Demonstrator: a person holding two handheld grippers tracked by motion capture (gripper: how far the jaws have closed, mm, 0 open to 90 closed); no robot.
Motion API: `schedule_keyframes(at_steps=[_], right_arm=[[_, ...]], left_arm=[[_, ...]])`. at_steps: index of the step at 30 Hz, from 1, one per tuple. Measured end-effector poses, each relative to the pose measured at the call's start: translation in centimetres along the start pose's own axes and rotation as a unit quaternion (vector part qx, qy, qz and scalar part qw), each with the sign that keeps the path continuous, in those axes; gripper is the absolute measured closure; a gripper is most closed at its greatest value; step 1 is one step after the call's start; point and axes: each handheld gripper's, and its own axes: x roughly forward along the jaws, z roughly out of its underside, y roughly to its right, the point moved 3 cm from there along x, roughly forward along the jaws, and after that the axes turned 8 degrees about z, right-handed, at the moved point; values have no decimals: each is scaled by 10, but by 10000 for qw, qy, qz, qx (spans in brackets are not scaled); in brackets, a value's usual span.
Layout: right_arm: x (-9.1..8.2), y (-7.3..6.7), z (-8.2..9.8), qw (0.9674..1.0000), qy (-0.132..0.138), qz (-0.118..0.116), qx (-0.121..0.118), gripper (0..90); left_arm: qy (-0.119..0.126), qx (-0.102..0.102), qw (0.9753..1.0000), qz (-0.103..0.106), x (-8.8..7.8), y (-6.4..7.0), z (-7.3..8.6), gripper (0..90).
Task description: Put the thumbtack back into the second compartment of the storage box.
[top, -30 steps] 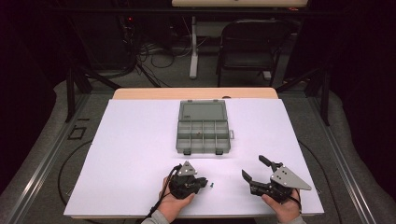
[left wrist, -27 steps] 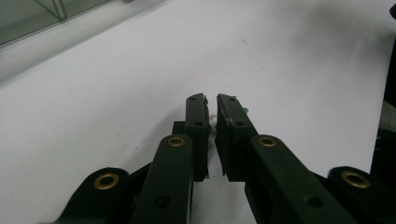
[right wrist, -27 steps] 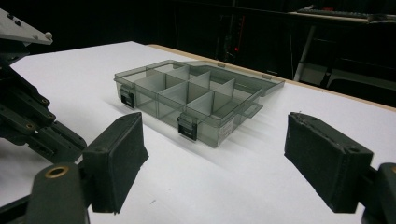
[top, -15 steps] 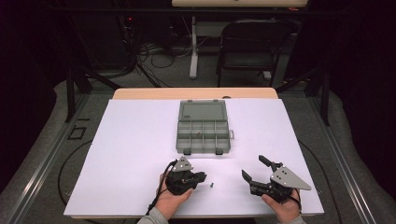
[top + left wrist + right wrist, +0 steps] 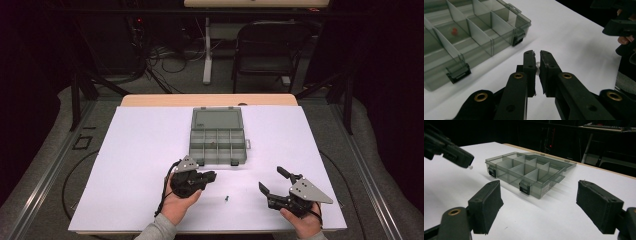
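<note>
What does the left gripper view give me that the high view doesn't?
Left gripper view: a small white piece pinched between the jaws of the shut left gripper, and a red item in one compartment. High view: a small dark part lying on the table between the hands, and a chair beyond. Both: the open compartment box, the white table and the open right gripper.

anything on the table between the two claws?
One small dark screw lies on the white table between the left claw and the right claw, seen in the high view. The rest of that stretch is bare.
</note>
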Motion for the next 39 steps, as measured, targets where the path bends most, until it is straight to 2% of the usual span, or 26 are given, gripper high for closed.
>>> schedule_keyframes(at_steps=[6,15,28,39], right_arm=[[0,0,0,10000,-5,4,14,197],[0,0,0,10000,-3,3,5,197],[0,0,0,10000,-8,-9,-2,197],[0,0,0,10000,-16,-12,-7,197]], left_arm=[[51,113,9999,-93,-6,-4,-15,836],[66,126,9997,-178,-9,-12,-29,835],[156,-79,9994,-313,-16,-36,-53,836],[201,-217,9982,-528,-19,-56,-68,836]])
